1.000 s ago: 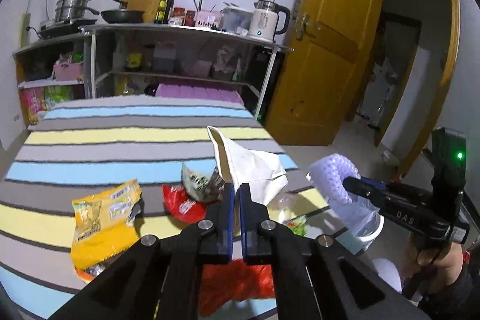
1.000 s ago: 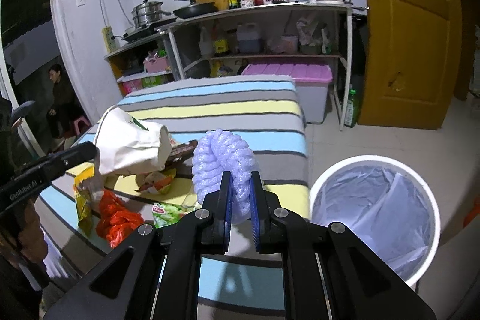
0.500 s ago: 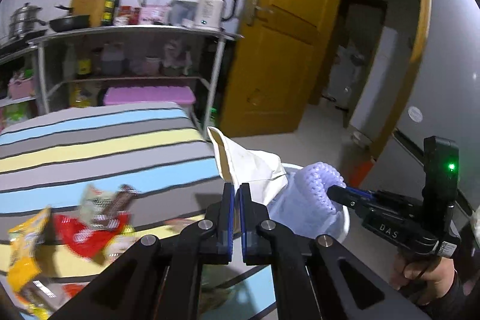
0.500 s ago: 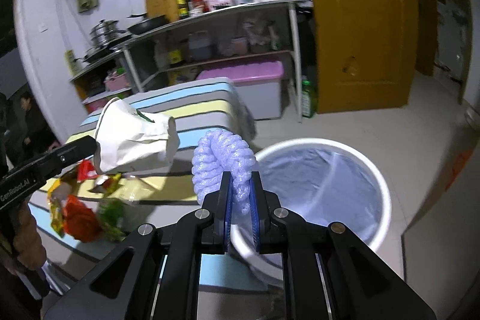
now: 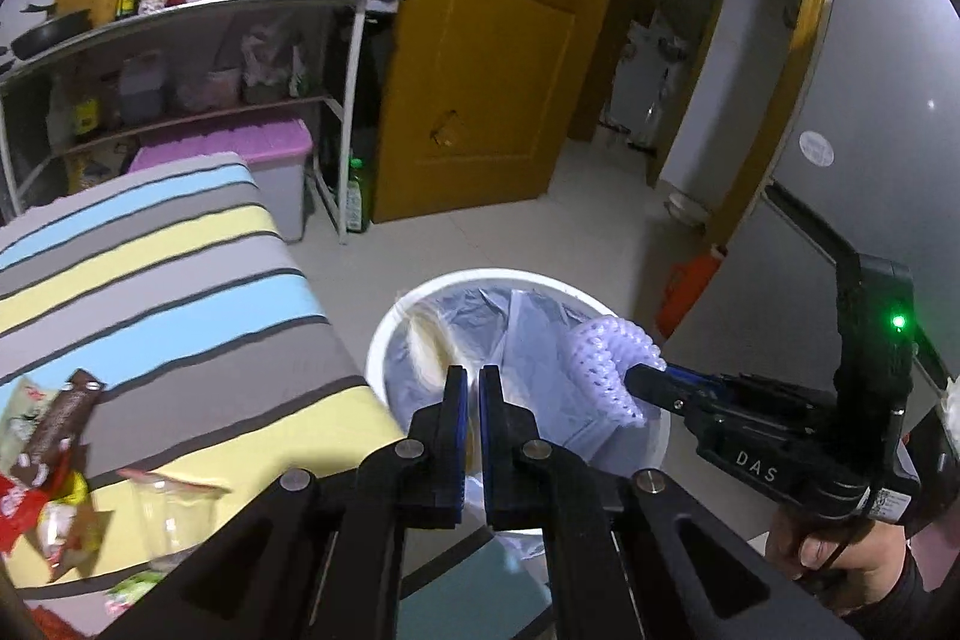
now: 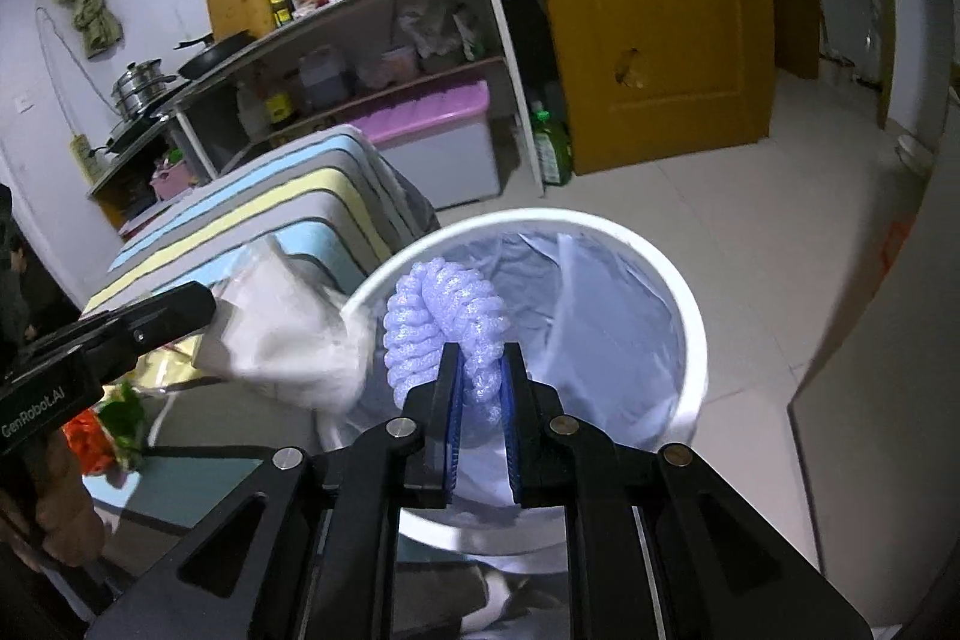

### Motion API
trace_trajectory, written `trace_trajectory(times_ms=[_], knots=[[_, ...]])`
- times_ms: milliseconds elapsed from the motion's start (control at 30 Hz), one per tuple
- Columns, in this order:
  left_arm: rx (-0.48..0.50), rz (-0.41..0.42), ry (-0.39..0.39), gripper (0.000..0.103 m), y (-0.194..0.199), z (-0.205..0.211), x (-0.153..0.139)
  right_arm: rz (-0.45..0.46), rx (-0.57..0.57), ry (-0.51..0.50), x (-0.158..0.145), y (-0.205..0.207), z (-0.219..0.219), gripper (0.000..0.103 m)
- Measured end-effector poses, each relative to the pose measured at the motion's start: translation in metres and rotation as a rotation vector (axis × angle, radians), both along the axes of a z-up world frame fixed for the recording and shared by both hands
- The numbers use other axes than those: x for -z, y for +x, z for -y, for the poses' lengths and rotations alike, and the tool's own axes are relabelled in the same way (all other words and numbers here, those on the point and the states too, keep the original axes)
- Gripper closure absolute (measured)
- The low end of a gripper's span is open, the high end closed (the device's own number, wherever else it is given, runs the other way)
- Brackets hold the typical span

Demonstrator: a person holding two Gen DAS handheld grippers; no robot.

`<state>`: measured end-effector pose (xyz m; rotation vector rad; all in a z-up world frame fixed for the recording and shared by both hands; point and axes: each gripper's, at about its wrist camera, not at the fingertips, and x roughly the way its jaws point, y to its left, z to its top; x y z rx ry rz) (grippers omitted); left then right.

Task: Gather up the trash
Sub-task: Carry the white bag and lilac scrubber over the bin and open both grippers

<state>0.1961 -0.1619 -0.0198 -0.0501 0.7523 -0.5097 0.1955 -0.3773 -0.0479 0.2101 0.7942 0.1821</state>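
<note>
My right-wrist view alone shows the white bin [image 6: 690,334] at centre frame, with my right gripper [image 6: 480,388] pinching the foam net [image 6: 444,316] over it. Only there does the blurred white paper bag [image 6: 282,346] show whole, at centre left by my left gripper [image 5: 470,400], whose jaws stand almost closed; whether they grip it I cannot tell.

Foam net [image 5: 606,370] over lined bin [image 5: 384,334]

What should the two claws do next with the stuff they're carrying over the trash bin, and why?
Probably open the right claw first: its foam net already hangs over the lined white bin. The left claw's white paper bag, blurred, sits at the rim, so I'd nudge it inward before letting go.
</note>
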Motion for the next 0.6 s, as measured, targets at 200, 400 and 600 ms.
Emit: trace_trajectory(times_ms=[200, 400, 600], knots=[[0.001, -0.018, 0.013, 0.097, 0.008, 0.003, 0.008, -0.021, 0.01, -0.006, 0.011, 0.006, 0.005, 0.082], [-0.022, 0.003, -0.003, 0.094, 0.002, -0.009, -0.002, -0.015, 0.012, -0.017, 0.01, 0.007, 0.002, 0.069], [-0.054, 0.031, -0.013, 0.094, -0.015, -0.024, -0.014, 0.006, 0.007, -0.029, 0.001, 0.0, -0.002, 0.063]])
